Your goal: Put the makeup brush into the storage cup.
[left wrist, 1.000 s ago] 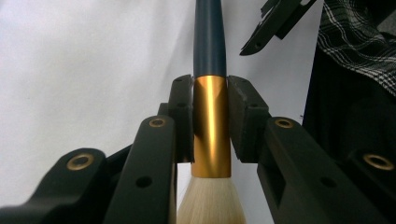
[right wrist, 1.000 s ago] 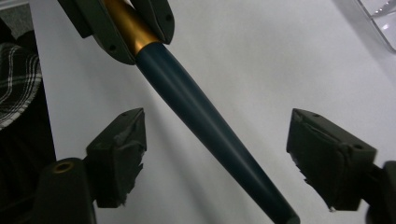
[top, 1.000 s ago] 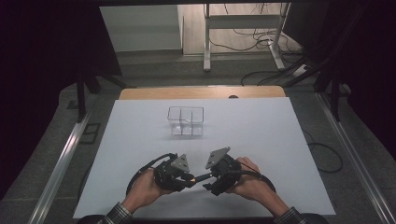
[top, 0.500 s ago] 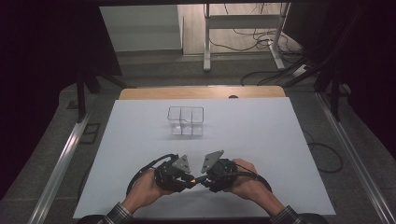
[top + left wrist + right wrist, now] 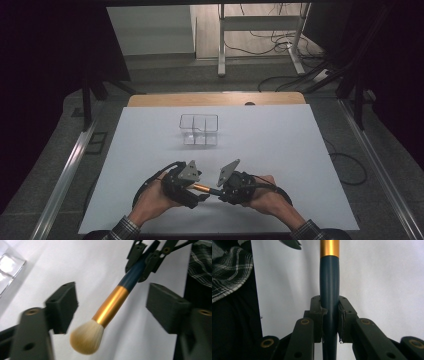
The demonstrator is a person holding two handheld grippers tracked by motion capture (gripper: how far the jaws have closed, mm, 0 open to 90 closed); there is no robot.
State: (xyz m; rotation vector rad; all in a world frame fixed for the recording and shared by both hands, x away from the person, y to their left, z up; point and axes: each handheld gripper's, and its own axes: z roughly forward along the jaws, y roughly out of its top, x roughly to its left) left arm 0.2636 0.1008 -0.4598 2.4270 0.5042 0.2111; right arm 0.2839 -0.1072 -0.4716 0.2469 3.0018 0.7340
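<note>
Makeup brush bridging two grippers at the near edge of the white table (image 5: pixel 280 145).

The left gripper (image 5: pixel 112 307) has just opened, its jaws wide and clear of the brush (image 5: pixel 110 307). The brush lies roughly level, cream bristles toward the left, gold ferrule mid-length, dark blue handle toward the right. There the right gripper (image 5: pixel 330 315) has just clamped onto the handle.

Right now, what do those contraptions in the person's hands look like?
Both the left gripper and right gripper are black, each with two blocky black jaws on linkages with brass-coloured pivots, a grey three-cornered plate on top and a trailing black cable. The person wears plaid sleeves.
</note>
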